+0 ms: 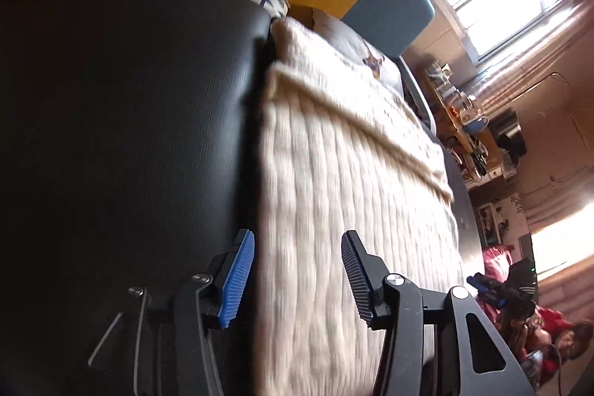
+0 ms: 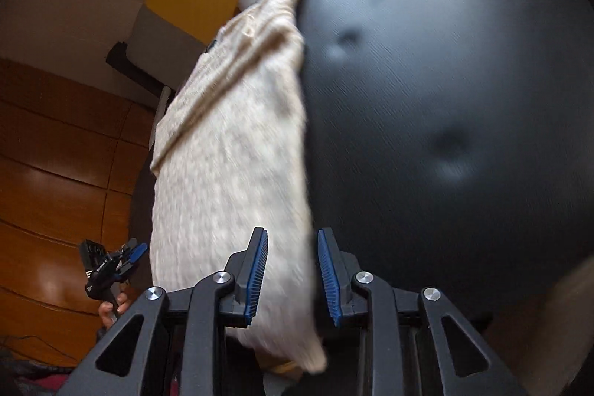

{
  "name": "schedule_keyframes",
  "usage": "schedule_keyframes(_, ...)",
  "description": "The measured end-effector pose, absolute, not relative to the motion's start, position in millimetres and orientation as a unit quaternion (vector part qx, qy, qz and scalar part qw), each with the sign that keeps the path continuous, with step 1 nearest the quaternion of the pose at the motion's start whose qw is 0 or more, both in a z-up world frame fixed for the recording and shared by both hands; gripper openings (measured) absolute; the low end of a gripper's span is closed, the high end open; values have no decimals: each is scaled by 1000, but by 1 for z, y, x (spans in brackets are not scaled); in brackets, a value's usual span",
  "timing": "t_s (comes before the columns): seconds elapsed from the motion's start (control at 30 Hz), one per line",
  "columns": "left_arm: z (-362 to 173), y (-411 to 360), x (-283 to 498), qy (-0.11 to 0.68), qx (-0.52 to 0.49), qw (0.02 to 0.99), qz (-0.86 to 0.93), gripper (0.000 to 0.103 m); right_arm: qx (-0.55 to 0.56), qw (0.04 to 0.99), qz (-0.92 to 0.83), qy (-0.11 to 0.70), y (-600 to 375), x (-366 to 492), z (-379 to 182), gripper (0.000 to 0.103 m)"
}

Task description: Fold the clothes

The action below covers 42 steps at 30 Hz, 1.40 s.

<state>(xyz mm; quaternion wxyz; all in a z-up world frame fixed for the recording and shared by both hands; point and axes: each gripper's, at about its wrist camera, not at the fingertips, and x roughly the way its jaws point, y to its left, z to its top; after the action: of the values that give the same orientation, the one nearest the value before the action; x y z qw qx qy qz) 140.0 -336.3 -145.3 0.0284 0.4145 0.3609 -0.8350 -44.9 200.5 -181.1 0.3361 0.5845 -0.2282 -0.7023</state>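
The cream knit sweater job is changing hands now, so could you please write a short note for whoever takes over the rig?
Left gripper: open, empty, at one edge of the cream knit sweater.
Right gripper: open, straddling the sweater's opposite edge, not clamped.
The sweater lies flat on the black table, one strip already folded over along the side towards the floor.
Left: grip the edges, finish folding; images are motion-blurred, so check first.

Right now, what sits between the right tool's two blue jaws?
The edge of the cream knitted sweater, lying on the black table, seen in the right wrist view.
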Motion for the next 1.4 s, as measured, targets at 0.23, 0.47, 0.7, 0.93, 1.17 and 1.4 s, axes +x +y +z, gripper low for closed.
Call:
schedule_keyframes(0.23,-152,-317,180,364,421,30,-830,55,577,395,-649,-300,195,-35,-207,30)
schedule_keyframes(0.47,-165,-319,214,393,420,29,-817,57,572,430,-631,-301,179,-35,-213,29)
schedule_keyframes(0.7,-167,-296,222,384,418,-19,-823,57,584,435,-634,-260,172,-36,-207,21)
schedule_keyframes(0.93,-172,-270,214,323,448,-25,-833,48,576,418,-669,-214,162,-31,-199,8)
schedule_keyframes(1.17,-172,-275,220,360,424,-12,-831,6,571,418,-681,-190,157,-29,-189,9)
schedule_keyframes(1.4,-152,-274,215,428,362,-86,-823,6,546,443,-670,-237,165,-28,-180,9)
